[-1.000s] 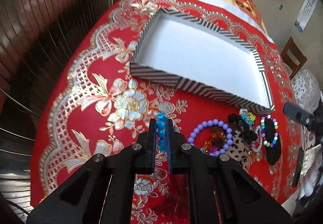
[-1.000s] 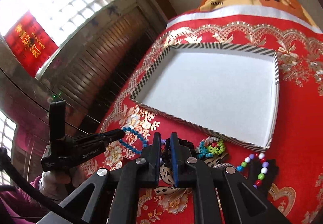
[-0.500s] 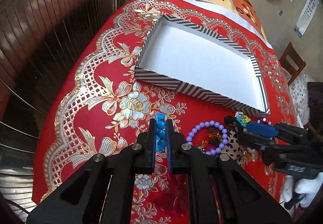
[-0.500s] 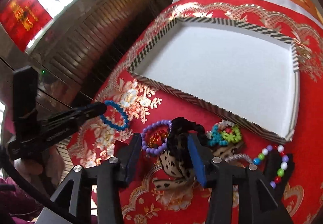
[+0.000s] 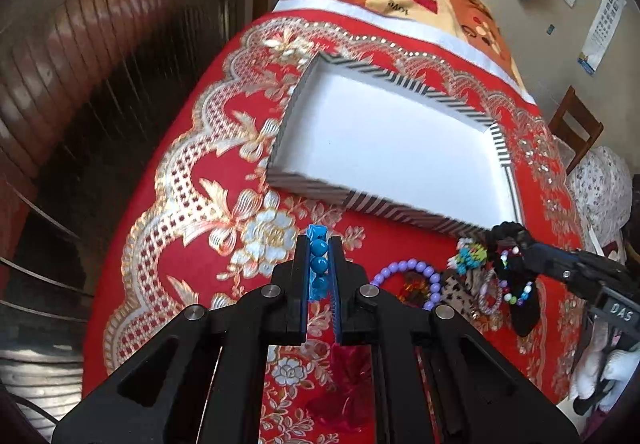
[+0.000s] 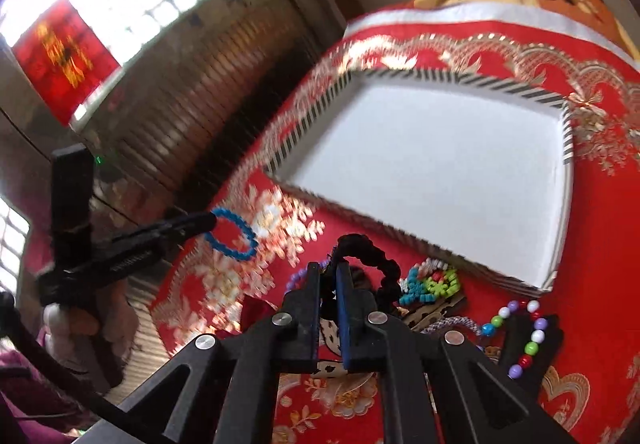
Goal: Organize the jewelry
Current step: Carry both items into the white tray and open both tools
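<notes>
Nearest, low centre of the frame: our left tongs are clamped on the blue bead bracelet, lifted off the worktop for carrying. Our right tongs are pinched on the black scrunchie, pulled from the heap. Mid-frame: purple bracelet and leopard hair tie, unsorted. Beyond: the striped tray, white inside, which we judge to be their destination.
</notes>
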Demonstrator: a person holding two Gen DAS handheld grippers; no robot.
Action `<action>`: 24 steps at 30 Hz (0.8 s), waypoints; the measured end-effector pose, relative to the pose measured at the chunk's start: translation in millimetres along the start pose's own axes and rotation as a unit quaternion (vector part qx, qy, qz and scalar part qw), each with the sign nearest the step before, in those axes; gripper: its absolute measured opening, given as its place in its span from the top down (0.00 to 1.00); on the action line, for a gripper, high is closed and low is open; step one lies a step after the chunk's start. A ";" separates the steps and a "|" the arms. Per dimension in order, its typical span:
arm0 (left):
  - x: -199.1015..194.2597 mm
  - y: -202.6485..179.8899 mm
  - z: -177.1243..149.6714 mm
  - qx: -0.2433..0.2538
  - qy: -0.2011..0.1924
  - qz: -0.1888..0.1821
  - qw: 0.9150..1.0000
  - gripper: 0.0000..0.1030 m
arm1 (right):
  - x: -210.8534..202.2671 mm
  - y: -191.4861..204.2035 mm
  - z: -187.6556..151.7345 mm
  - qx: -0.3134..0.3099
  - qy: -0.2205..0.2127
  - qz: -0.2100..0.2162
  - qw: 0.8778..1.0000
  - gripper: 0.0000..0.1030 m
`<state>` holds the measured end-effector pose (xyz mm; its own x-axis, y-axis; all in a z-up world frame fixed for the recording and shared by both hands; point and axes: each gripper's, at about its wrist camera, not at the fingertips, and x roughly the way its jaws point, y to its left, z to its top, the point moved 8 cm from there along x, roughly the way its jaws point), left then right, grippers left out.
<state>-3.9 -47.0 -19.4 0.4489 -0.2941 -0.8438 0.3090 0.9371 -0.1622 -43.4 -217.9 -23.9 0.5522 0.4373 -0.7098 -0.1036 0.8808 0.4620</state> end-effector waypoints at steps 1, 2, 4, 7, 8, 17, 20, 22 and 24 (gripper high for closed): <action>-2.9 -2.4 5.7 0.003 -0.004 -0.002 1.000 0.93 | -5.3 1.0 2.9 0.003 -0.009 0.002 1.000 0.94; -4.9 -4.1 9.9 0.004 -0.007 -0.005 1.000 0.93 | -12.1 1.4 7.7 0.006 -0.019 0.005 1.000 0.94; -8.7 -7.8 19.9 0.007 -0.012 -0.012 1.000 0.93 | -17.8 1.9 15.9 0.005 -0.032 0.002 0.999 0.94; -11.9 -13.8 39.4 0.015 -0.024 -0.017 0.999 0.93 | -22.9 3.4 26.8 0.006 -0.044 0.000 0.999 0.94; -11.8 -15.3 44.3 0.017 -0.027 -0.018 0.999 0.93 | -22.9 3.0 31.3 0.005 -0.048 -0.003 0.999 0.94; 19.9 -28.7 78.2 0.033 -0.016 -0.029 0.999 0.93 | 1.8 -7.0 58.0 0.015 -0.044 -0.025 0.999 0.94; 38.5 -34.3 84.0 0.041 -0.003 -0.032 0.999 0.93 | 17.3 -16.1 62.3 0.028 -0.033 -0.035 0.998 0.94; 52.3 -39.0 88.0 0.047 0.007 -0.035 0.998 0.93 | 27.9 -22.7 63.7 0.036 -0.025 -0.043 0.998 0.94; 63.6 -42.2 91.2 0.052 0.014 -0.037 0.998 0.93 | 38.7 -29.2 64.3 0.045 -0.015 -0.048 0.998 0.94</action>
<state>88.1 -122.3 -19.6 0.3990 -0.3544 -0.8457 0.4259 0.8884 -0.1713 34.2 -238.3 -30.7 0.5807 0.3440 -0.7379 0.0248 0.8985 0.4384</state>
